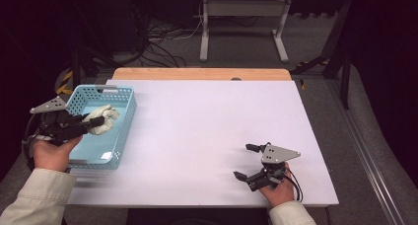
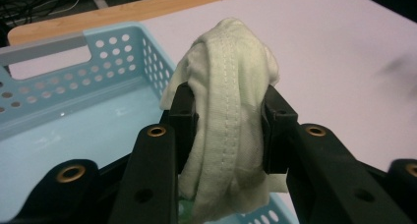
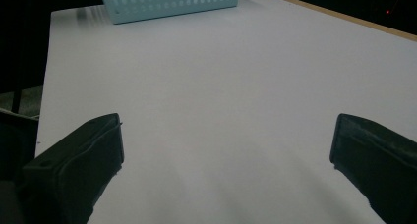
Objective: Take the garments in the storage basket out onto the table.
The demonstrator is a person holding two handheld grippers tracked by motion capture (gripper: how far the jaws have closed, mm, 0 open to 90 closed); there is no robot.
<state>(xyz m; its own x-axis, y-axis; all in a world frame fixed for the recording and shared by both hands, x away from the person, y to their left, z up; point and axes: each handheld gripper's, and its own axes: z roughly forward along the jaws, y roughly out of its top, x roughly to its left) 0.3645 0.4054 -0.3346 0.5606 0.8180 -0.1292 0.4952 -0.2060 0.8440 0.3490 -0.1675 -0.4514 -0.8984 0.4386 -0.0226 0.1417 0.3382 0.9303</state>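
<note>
A bunched pale cream cloth hangs over the light blue perforated basket at the table's left. My left gripper is shut on the cloth, its black jaws pressing both sides of the bundle, which bulges above and below them. My right gripper rests low over the white table near the front right, jaws wide open with nothing between them.
The white table top stretches between the two hands. A wooden edge runs along the far side. Beyond the table stand a grey metal frame and tangled cables on the floor. The basket's near end is far off in the right gripper view.
</note>
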